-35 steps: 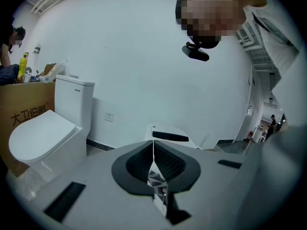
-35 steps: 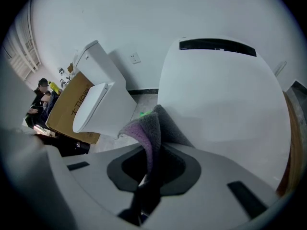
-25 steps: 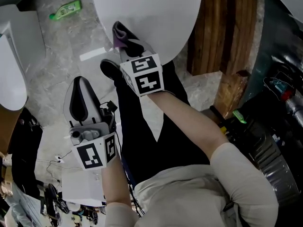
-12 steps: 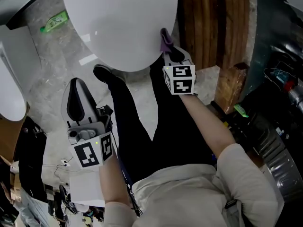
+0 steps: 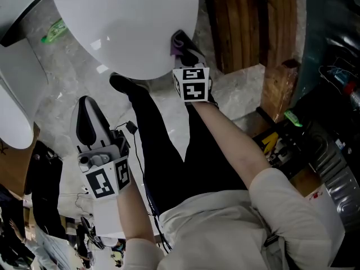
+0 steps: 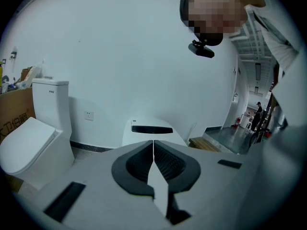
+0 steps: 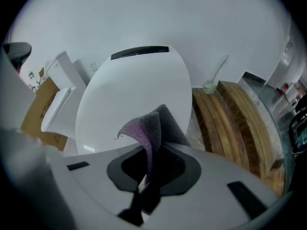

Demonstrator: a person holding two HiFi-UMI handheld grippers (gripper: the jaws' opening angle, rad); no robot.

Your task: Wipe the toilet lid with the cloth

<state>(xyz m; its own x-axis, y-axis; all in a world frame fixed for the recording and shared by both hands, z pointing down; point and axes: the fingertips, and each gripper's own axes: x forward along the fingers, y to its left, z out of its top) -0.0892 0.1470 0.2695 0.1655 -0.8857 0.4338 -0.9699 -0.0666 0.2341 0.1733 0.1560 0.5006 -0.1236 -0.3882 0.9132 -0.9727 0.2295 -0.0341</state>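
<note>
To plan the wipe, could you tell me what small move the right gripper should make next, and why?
Probably sweep the right gripper leftward across the toilet lid. Its jaws are shut on the cloth, which sits at the lid's near right edge, so nearly all of the lid's surface lies to its left.

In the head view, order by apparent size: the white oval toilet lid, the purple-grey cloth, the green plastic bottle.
1. white oval toilet lid
2. purple-grey cloth and green plastic bottle: alike, not ranked.
</note>
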